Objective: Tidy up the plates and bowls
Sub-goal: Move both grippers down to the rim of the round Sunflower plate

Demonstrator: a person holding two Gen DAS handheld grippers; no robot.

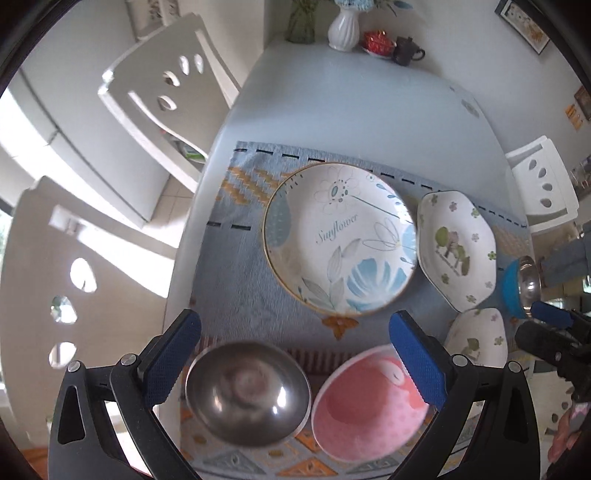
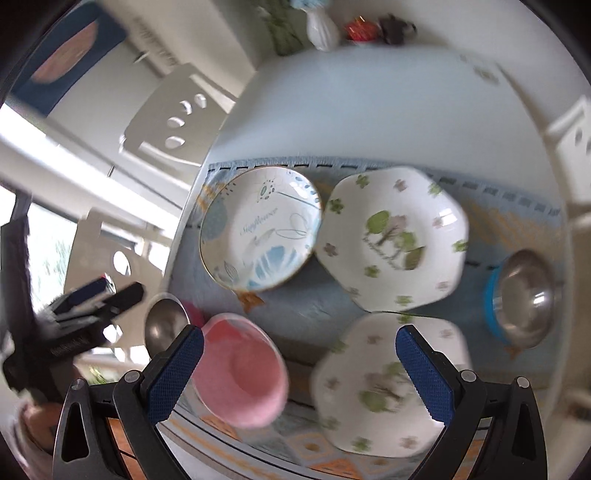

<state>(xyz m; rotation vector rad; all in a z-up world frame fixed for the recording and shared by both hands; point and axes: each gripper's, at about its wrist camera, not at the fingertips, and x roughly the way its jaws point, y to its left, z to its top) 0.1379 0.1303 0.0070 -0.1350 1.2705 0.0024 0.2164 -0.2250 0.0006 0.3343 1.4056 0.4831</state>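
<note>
On the patterned placemat (image 1: 240, 273) lie a round Sunflower plate (image 1: 340, 240), two white hexagonal floral plates (image 1: 456, 251) (image 1: 480, 339), a steel bowl (image 1: 247, 393), a pink bowl (image 1: 369, 406) and a blue-rimmed steel bowl (image 1: 521, 284). My left gripper (image 1: 295, 354) is open above the steel and pink bowls, holding nothing. My right gripper (image 2: 299, 373) is open over the pink bowl (image 2: 240, 373) and the near floral plate (image 2: 384, 384). The far floral plate (image 2: 395, 236), Sunflower plate (image 2: 258, 229) and blue-rimmed bowl (image 2: 524, 299) lie beyond it. The views are blurred.
White chairs (image 1: 162, 96) stand at the table's left and right (image 1: 543, 184). A white vase (image 1: 343, 29), a red dish (image 1: 376, 42) and a dark teapot (image 1: 406, 50) stand at the table's far end. The left gripper shows at the left in the right wrist view (image 2: 85, 310).
</note>
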